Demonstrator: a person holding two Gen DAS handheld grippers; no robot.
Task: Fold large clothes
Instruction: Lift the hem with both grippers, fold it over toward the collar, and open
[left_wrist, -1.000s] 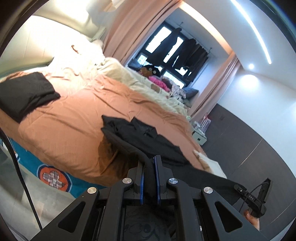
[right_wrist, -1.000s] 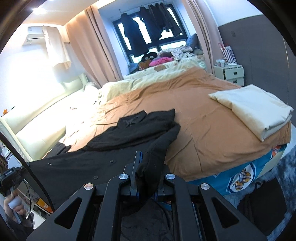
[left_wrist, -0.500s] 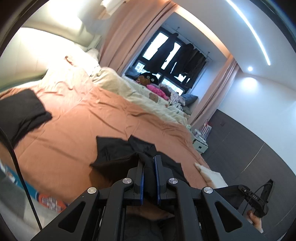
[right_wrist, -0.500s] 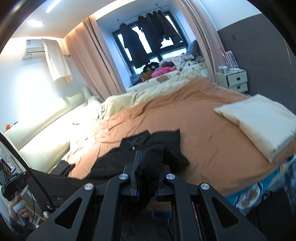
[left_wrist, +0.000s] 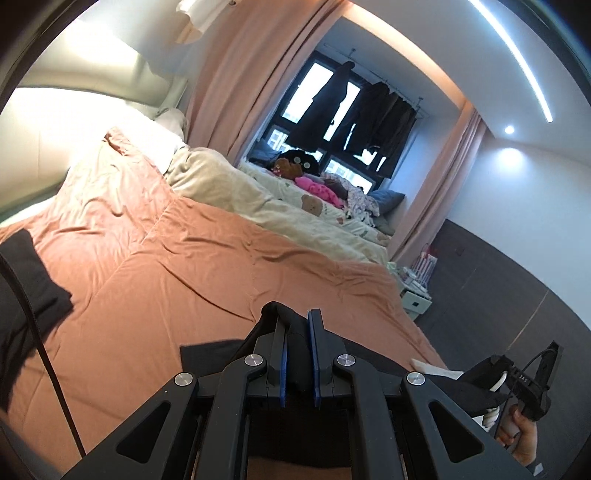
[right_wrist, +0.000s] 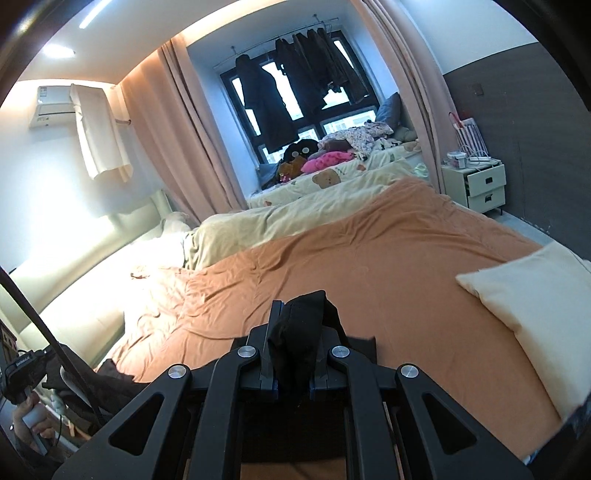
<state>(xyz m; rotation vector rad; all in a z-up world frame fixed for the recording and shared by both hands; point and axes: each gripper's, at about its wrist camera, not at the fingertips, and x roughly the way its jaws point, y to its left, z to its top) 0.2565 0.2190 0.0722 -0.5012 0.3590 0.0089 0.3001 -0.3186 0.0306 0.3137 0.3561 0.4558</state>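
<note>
Black garment (left_wrist: 295, 354) lifted over orange bed (left_wrist: 177, 280) | left gripper (left_wrist: 297, 347) and right gripper (right_wrist: 291, 354) fingers each pinching an edge | step: carrying fold | next: lay flat, aligned

**Bright ceiling light, blown-out headboard, dark window**

A white ceiling light strip (left_wrist: 517, 59) and a round recessed spotlight (left_wrist: 509, 129) light the room evenly. The pale padded headboard (right_wrist: 66, 258) glares to white. The dark-framed window (right_wrist: 306, 110) is backlit, its hanging clothes silhouetted. Fisheye curvature bends the edges; corners vignette black.
</note>
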